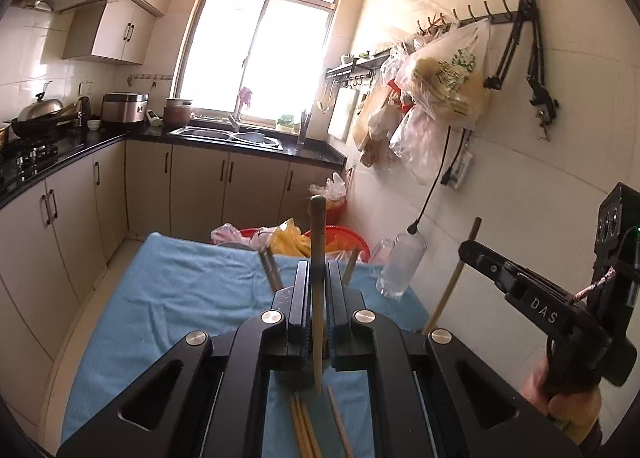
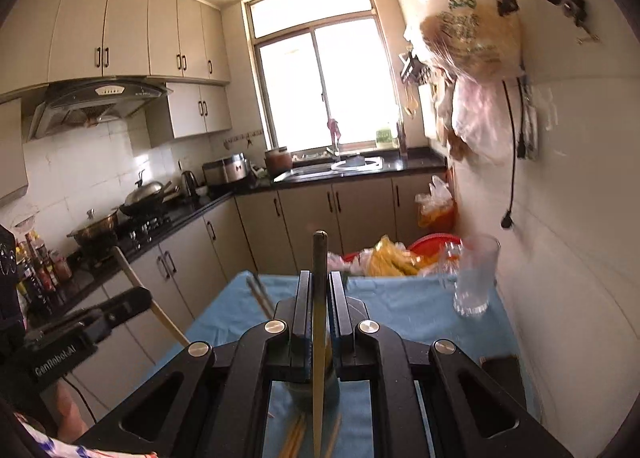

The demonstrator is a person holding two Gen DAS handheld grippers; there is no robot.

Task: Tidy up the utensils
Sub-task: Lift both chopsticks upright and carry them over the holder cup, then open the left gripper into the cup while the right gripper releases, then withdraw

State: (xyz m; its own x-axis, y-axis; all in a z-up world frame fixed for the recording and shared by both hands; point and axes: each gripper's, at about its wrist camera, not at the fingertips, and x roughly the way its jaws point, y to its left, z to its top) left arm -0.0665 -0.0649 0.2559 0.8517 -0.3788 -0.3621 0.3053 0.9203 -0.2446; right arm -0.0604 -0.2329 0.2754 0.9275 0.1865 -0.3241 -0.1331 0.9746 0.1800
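Left gripper (image 1: pixel 318 290) is clamped mid-shaft on one chopstick (image 1: pixel 318 258), right gripper (image 2: pixel 320 298) likewise on another chopstick (image 2: pixel 319 278), both held upright over the blue cloth (image 1: pixel 180 298). Sticks judged light, stiff and slick; a mid-shaft pinch limits swivel. Loose chopsticks (image 1: pixel 304 426) lie below.

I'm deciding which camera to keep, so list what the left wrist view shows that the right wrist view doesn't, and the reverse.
Only the left wrist view shows the right gripper shut on a chopstick. Only the right wrist view shows the left gripper, spice jars and a steel pot. Both show a chopstick pinched in their own jaws, loose chopsticks, the blue cloth and a clear glass.
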